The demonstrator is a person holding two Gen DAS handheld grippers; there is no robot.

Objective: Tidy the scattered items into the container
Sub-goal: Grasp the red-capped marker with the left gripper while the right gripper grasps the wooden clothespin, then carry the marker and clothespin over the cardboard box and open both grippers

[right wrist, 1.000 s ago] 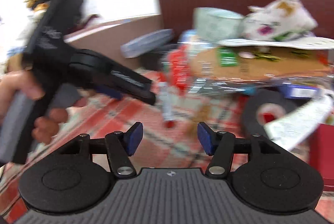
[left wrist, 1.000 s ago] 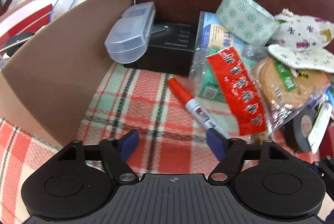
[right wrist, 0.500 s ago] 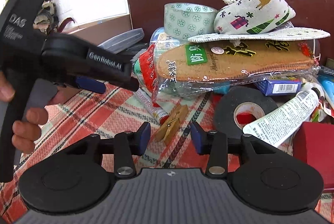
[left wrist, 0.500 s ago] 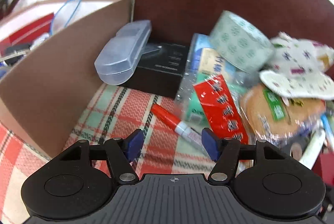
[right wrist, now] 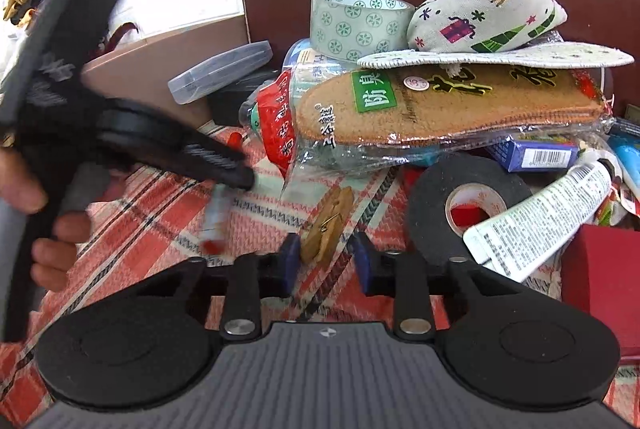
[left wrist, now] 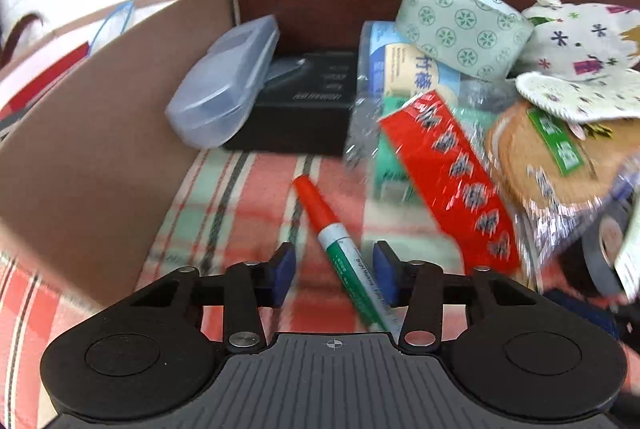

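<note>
A red-capped marker (left wrist: pixel 335 243) lies on the plaid cloth, its body running between the jaws of my left gripper (left wrist: pixel 334 271), which is open around it. In the right wrist view the marker (right wrist: pixel 216 219) shows blurred under the left gripper's body. A wooden clothespin (right wrist: pixel 327 225) lies on the cloth, its near end between the jaws of my right gripper (right wrist: pixel 325 265), which is open. The cardboard box (left wrist: pixel 92 117) stands at the left, its wall beside the marker.
A pile lies against the dark chair back: clear plastic case (left wrist: pixel 224 81), black box (left wrist: pixel 300 109), patterned tape roll (right wrist: pixel 358 25), red-labelled packet (left wrist: pixel 452 173), cork insoles (right wrist: pixel 448 109), Christmas pouch (right wrist: pixel 492 5), black tape roll (right wrist: pixel 464 205), white tube (right wrist: pixel 540 217), red box (right wrist: pixel 604 277).
My left gripper has moved forward over the marker and narrowed, so the marker now lies between its jaws. My right gripper has advanced to the clothespin and narrowed.
</note>
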